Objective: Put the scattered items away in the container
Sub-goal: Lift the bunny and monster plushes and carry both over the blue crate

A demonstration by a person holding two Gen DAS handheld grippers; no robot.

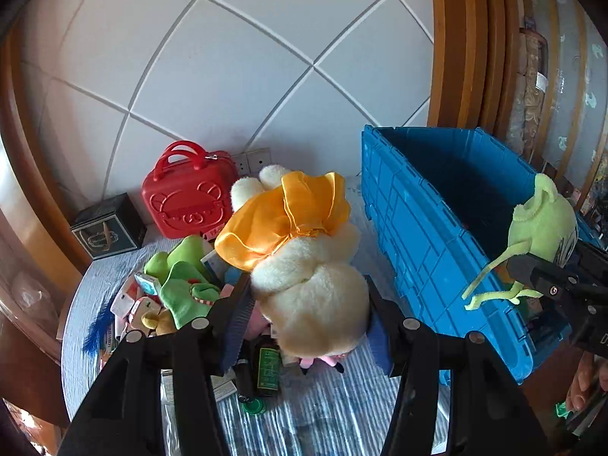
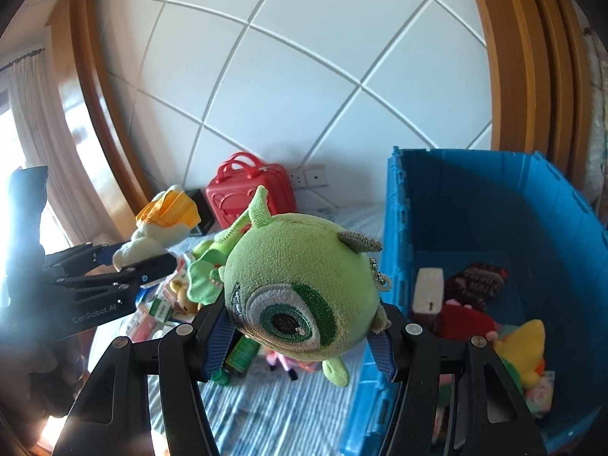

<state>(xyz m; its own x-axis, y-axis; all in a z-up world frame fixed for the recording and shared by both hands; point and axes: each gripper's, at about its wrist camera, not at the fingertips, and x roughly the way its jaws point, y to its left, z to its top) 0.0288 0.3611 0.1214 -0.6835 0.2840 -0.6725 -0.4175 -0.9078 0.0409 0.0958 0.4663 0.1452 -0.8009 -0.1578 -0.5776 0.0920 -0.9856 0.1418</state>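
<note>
My left gripper is shut on a cream plush toy in an orange dress, lifted above the striped cloth. In the right wrist view the same toy shows in that gripper at the left. My right gripper is shut on a green one-eyed plush, held beside the near left wall of the blue crate. The left wrist view shows this plush over the blue crate's right rim, gripped by the right gripper.
A pile of loose items lies on the cloth: a green plush frog, several small boxes, a dark bottle. A red case and a dark box stand by the wall. The crate holds a yellow plush and a white box.
</note>
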